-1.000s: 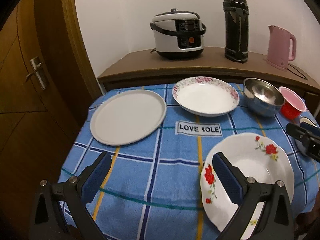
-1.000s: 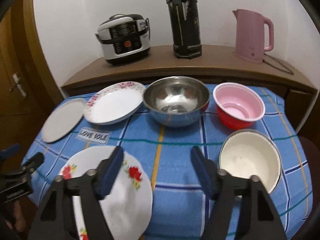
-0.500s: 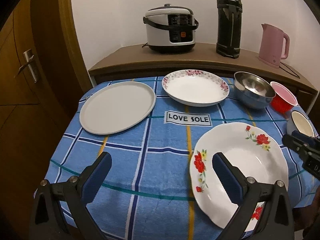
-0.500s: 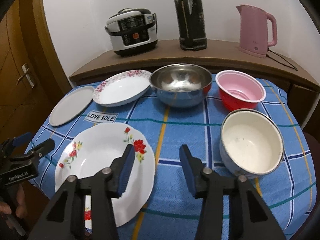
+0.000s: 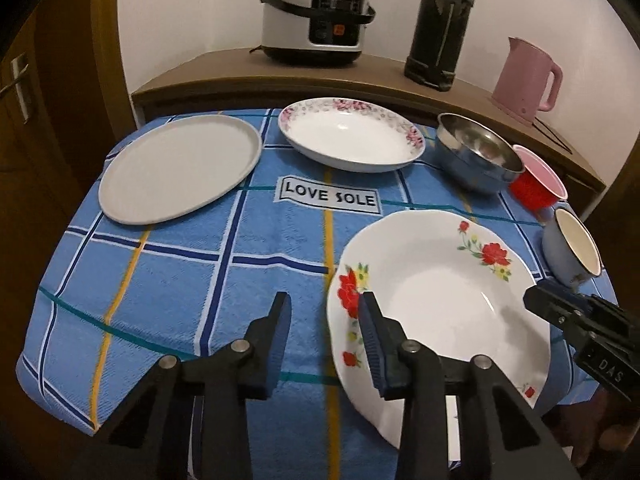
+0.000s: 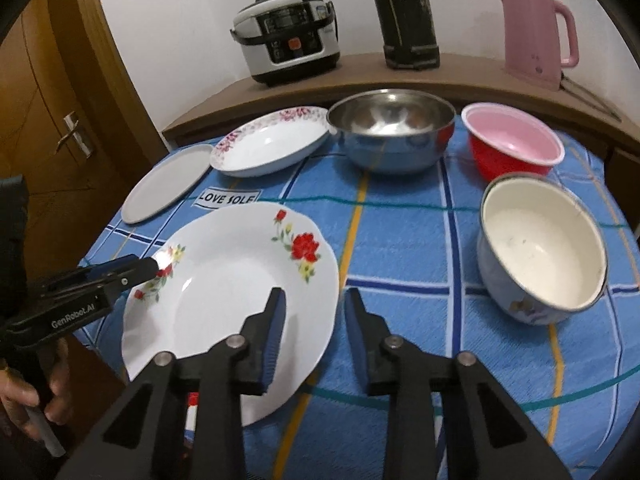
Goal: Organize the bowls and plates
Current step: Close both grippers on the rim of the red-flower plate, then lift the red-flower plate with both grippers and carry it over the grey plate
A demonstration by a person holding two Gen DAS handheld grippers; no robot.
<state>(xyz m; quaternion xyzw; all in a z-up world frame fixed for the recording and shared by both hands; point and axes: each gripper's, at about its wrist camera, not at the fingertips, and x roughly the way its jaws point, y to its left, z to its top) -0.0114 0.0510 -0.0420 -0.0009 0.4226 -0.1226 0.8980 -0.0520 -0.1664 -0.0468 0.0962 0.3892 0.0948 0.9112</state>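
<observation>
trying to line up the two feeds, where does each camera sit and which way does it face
Left wrist: on the left tool, angled down across the table toward the shelf; its closing fingers straddle the red-flower plate rim.
Right wrist: on the right tool, same heading; a hand shows.
Shared: that plate, and each view shows the other tool.

"LOVE SOLE": black capitals on a white label (image 5: 328,199) woven into the blue checked cloth (image 5: 240,264) covering the surface. "GenRobot.AI": white lettering on the side of the left claw (image 6: 152,267), seen from the right wrist. "DAS": partial white letters on the right claw (image 5: 538,300); the rest is cut off.
</observation>
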